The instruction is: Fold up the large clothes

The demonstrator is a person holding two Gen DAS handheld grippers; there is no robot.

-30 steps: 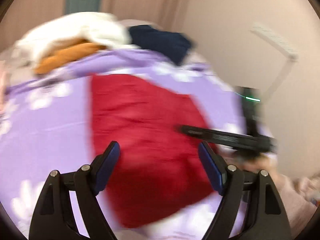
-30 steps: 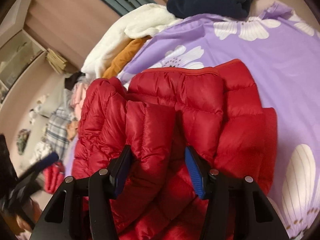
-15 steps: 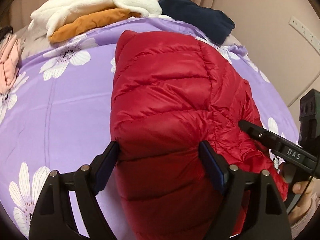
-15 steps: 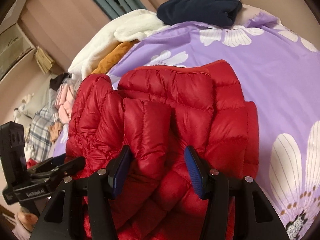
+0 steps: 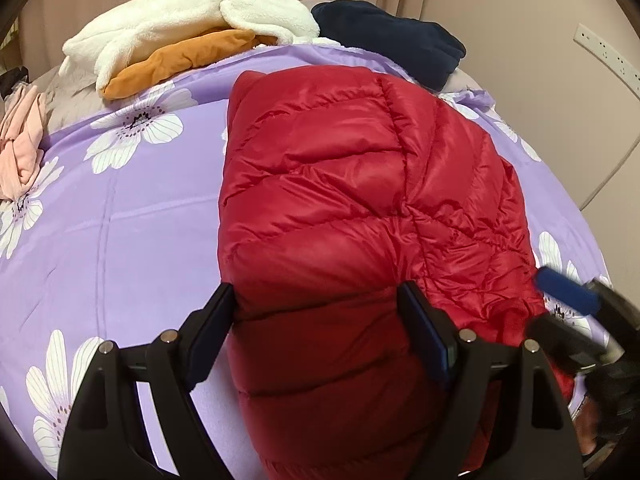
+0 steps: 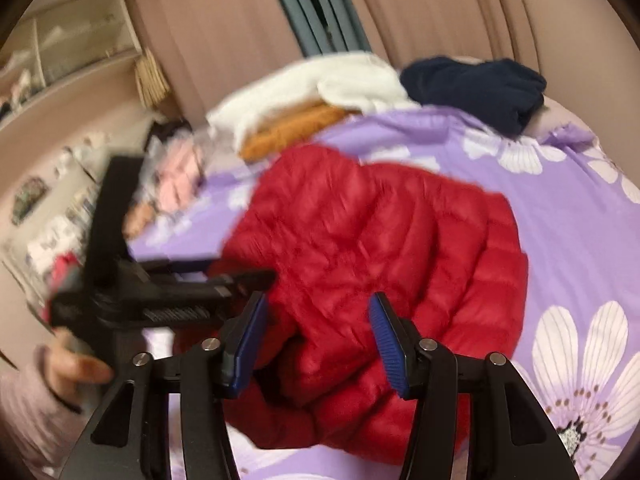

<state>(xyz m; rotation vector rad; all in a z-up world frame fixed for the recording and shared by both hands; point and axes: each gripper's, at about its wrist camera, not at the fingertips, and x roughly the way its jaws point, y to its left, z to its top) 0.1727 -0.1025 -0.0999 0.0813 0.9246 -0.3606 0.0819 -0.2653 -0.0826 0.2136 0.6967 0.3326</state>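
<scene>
The red quilted puffer jacket (image 5: 360, 208) lies folded into a thick bundle in the middle of the purple flower-print bedspread (image 5: 120, 232). A second ago the right gripper (image 6: 316, 344) had a fold of the jacket bulging between its fingers; now it has drawn back and rolled, the view blurs, and the jacket lies beyond the blue pads rather than between them, so it looks released, the fingers half spread and empty. That suggests the last fold has been laid. The left gripper (image 5: 316, 332) has dropped from above the jacket onto its near end, and its fingers stand wide with the padded bulk filling the gap; whether they press it I cannot tell. Past the jacket's far end sit a cream fleece garment (image 5: 192, 12) over an orange one (image 5: 180, 60), and a navy fleece (image 5: 392, 40).
</scene>
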